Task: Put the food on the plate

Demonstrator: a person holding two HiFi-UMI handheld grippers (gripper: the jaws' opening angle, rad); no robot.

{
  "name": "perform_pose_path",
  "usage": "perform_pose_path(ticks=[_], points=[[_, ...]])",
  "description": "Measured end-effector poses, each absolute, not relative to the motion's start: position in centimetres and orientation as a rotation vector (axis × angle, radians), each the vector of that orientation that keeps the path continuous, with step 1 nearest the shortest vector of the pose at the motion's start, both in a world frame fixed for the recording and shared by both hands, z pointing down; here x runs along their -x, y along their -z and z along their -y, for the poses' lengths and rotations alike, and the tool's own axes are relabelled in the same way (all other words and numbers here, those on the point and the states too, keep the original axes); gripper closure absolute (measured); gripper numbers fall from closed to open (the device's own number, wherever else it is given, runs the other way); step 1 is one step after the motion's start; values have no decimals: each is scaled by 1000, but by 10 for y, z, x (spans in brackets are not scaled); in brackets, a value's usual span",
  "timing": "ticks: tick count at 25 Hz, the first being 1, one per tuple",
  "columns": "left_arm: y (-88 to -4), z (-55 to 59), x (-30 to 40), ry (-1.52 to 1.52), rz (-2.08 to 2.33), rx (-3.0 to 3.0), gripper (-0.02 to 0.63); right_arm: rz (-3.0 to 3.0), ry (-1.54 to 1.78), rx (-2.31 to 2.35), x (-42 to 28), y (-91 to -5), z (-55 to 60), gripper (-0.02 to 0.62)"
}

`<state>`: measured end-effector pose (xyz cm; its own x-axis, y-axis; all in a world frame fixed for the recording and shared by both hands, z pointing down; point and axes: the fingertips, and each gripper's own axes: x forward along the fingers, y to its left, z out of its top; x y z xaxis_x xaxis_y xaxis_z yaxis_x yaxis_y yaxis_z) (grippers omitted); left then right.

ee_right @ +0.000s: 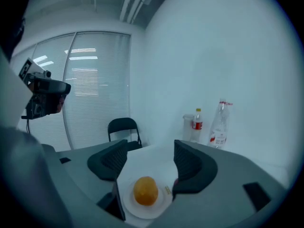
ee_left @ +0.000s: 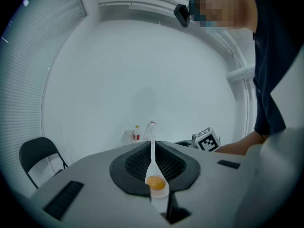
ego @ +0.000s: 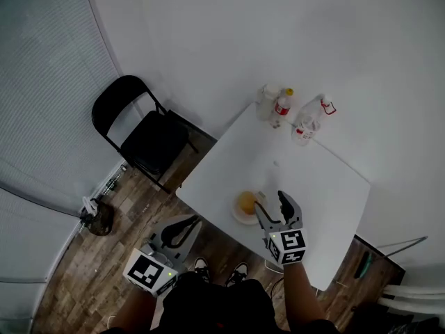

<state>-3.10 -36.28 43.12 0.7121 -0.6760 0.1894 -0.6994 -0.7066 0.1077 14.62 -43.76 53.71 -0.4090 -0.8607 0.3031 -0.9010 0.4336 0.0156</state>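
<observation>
At the near edge of the white counter (ego: 313, 179) I see the plate (ego: 238, 218) with the food (ego: 245, 202) lying on it, a smooth orange lump sitting a little toward 9 o'clock of the plate's middle. From the right gripper view the food (ee_right: 145, 190) reads as a slightly stretched oval. Its long axis runs 6 to 12 o'clock, in line with the jaws, and both ends look alike, so I cannot say it points either way. From the head view it looks nearly round. A small pale scrap (ee_right: 167, 189) lies just beside it at 3 o'clock. My right claw (ego: 271, 202) hangs over the plate with its jaws spread wide, one on each side of the food, and neither pad touches it. My left claw (ego: 186, 227) is off the counter at about 7 o'clock, over the wooden floor (ego: 90, 263). Its jaws are brought together with only a thin slit between them and nothing is gripped. Two bottles (ego: 281, 106) and a cloudy cup (ego: 266, 101) stand at the counter's far 12 o'clock corner, well apart from the plate. A black folding chair (ego: 142, 134) stands at 10 o'clock.
</observation>
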Motion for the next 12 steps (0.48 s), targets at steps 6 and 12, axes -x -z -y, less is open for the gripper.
perform_pose_path(ticks=[6,12], points=[[-392,353,3,-124,1065,-2877,563,2369,-56,-1708,-182,-469,395,373],[-357,336,-20,-57,1022,-2960,563,2392,133,-1893,-208,-380,341,478]])
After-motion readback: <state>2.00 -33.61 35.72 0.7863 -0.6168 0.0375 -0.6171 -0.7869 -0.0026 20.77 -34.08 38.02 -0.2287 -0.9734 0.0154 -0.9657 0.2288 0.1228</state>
